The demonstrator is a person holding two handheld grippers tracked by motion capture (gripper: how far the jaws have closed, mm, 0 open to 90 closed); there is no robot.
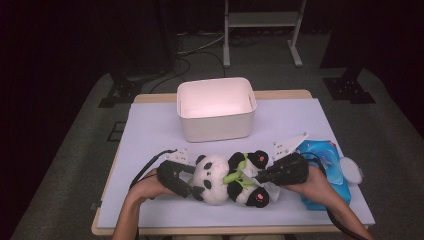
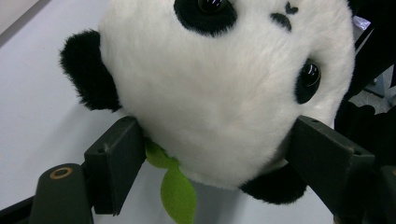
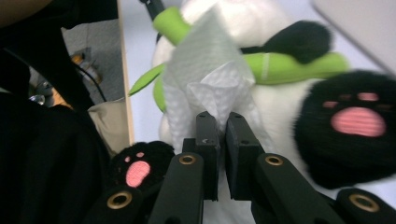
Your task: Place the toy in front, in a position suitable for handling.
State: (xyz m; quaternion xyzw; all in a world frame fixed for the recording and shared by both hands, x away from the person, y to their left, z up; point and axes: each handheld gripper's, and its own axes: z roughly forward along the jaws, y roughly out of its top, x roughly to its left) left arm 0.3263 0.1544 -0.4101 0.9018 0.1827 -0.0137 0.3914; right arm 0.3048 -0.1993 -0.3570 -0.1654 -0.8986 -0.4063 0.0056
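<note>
At the near edge of the bench [image 1: 150, 130], which is covered by a pale lilac sheet over a wooden top, a plush panda [image 1: 230, 179] lies on its back. The left tool [image 1: 192, 191] has its jaws spread wide around the panda's head, pads pressed into the fur. The right tool [image 1: 260, 176] is clamped almost fully closed on a white wipe [image 3: 210, 88] held against the panda's belly (beside its green bamboo stalk [image 3: 289, 67]). Just right of that hand lies a blue wipe packet [image 1: 325, 165]. Farther back, near the bench's far edge, stands a white tub [image 1: 216, 109]. Beyond is grey carpet [image 1: 75, 150], loose cables [image 1: 200, 47], a white stand's legs [image 1: 260, 22] and dark curtains
</note>
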